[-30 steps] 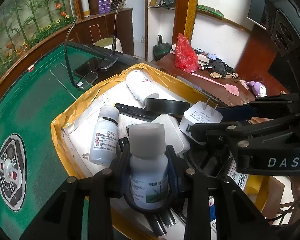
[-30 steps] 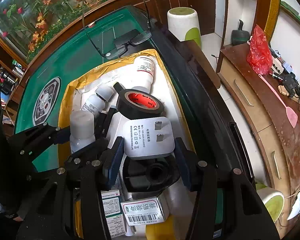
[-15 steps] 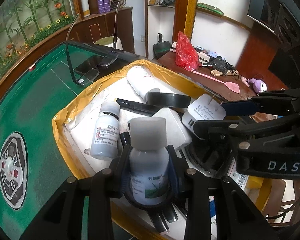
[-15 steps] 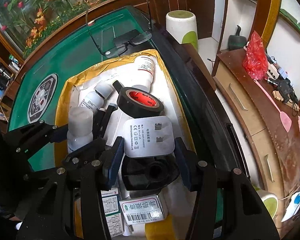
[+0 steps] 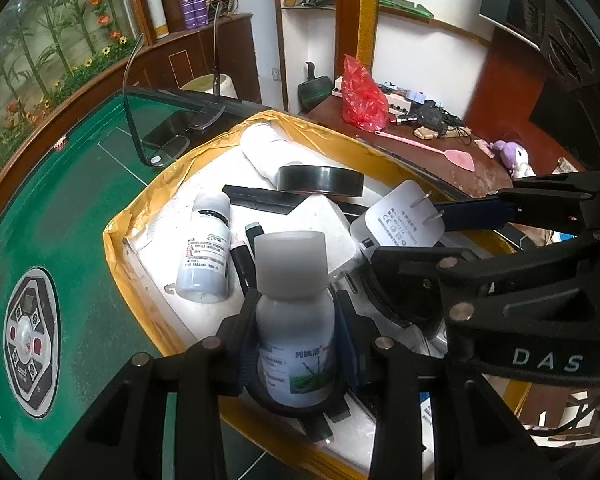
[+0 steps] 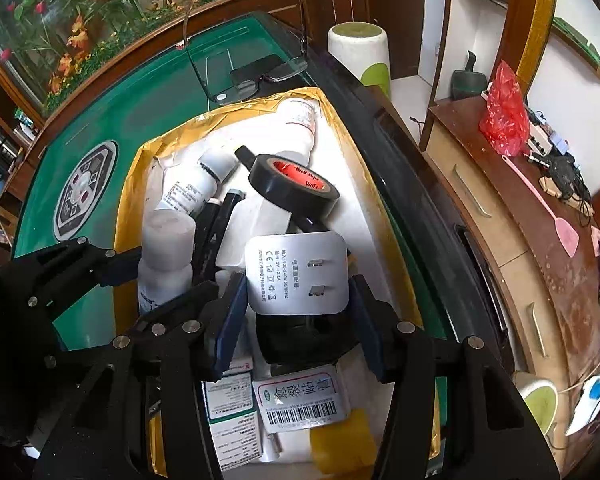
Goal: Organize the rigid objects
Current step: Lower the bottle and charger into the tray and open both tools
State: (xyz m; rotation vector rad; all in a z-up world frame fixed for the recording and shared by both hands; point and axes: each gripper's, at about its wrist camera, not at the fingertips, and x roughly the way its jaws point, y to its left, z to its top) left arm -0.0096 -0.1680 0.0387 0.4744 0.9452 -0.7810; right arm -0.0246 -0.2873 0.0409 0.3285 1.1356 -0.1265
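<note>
My left gripper (image 5: pixel 296 320) is shut on an upright white bottle (image 5: pixel 296 344) with a pale cap and a green label, held just above the box. The right wrist view has this bottle (image 6: pixel 166 256) at its left. My right gripper (image 6: pixel 298 292) is shut on a white plug charger (image 6: pixel 296 276), prongs facing up, over a black round object (image 6: pixel 308 340). From the left wrist camera, the charger (image 5: pixel 396 224) sits between the right gripper's fingers (image 5: pixel 472 216). Both hover over a white foam box with yellow-taped walls (image 5: pixel 116 248) full of items.
In the box lie a black tape roll (image 6: pixel 296 184), a small labelled bottle (image 5: pixel 206 256), a large white bottle (image 5: pixel 260 148), black pens and barcoded cartons (image 6: pixel 300 396). Eyeglasses (image 5: pixel 168 144) rest on the green table (image 5: pixel 60 200) beyond. A wooden cabinet (image 6: pixel 500 216) stands to the right.
</note>
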